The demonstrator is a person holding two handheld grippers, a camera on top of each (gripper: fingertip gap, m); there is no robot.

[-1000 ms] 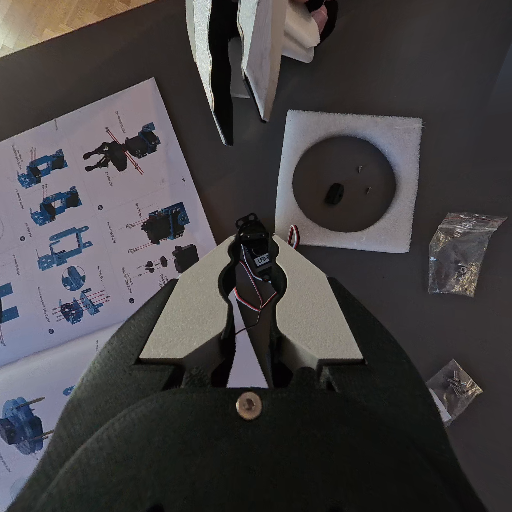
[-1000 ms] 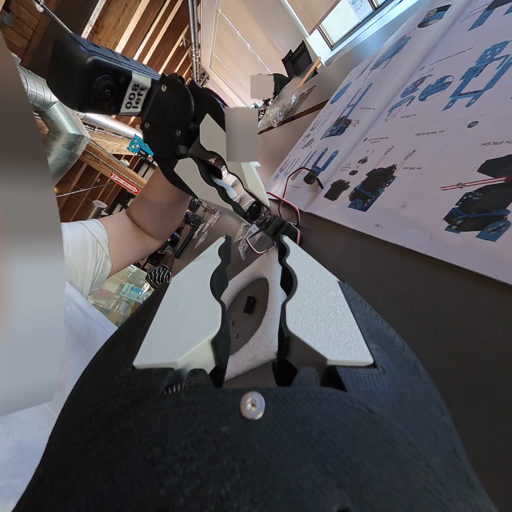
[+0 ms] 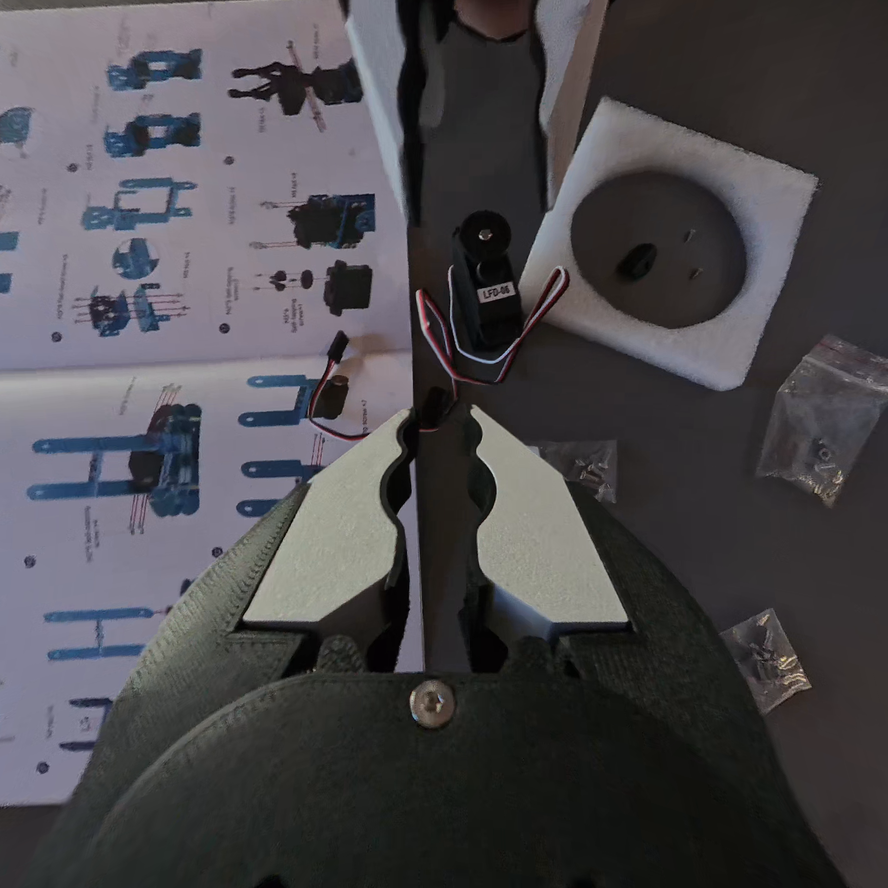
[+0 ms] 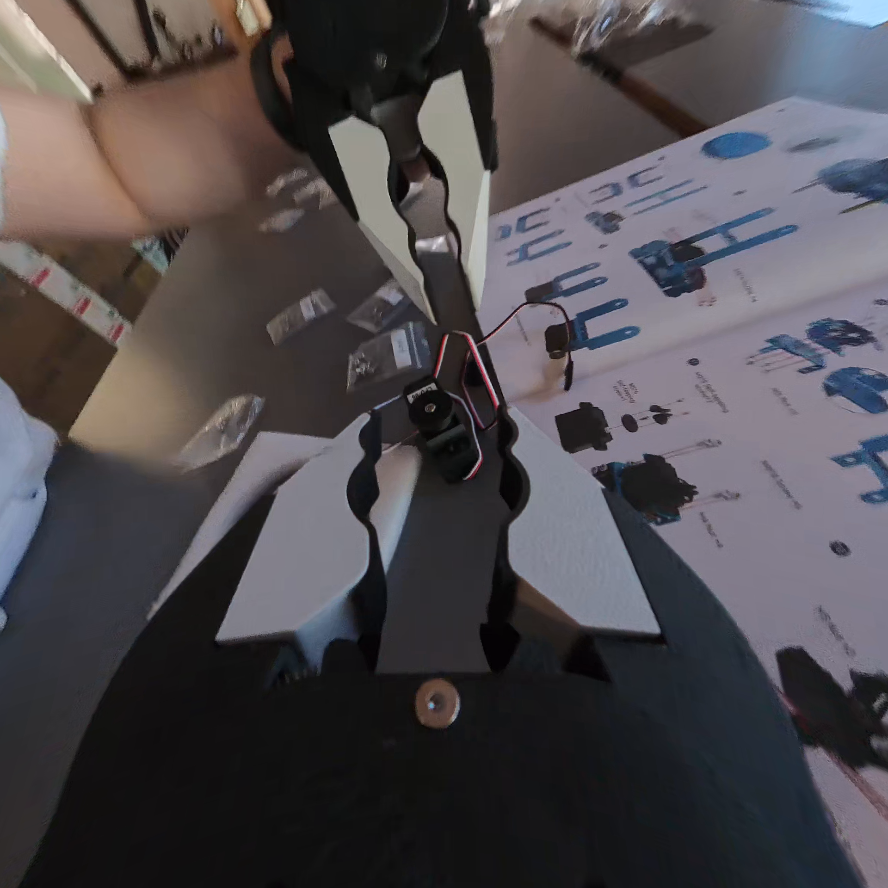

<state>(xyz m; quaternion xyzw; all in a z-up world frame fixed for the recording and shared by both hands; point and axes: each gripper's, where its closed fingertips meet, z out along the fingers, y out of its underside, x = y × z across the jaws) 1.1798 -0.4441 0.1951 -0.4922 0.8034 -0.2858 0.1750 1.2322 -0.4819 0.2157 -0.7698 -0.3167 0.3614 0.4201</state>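
— How many servos?
— Two: a black servo (image 3: 485,288) just ahead of the left gripper (image 3: 439,415), and a smaller servo (image 3: 331,396) left of its tips, on the instruction sheet (image 3: 192,240).
— Foam pads?
— One, a white foam square (image 3: 620,336) ahead and to the right.
— Bags?
— Three small clear bags (image 3: 824,418) to the right in the left wrist view; the right wrist view shows more, too blurred to count.

Left gripper (image 3: 439,415) open — black servo (image 3: 485,288) just ahead, on table (image 3: 721,552).
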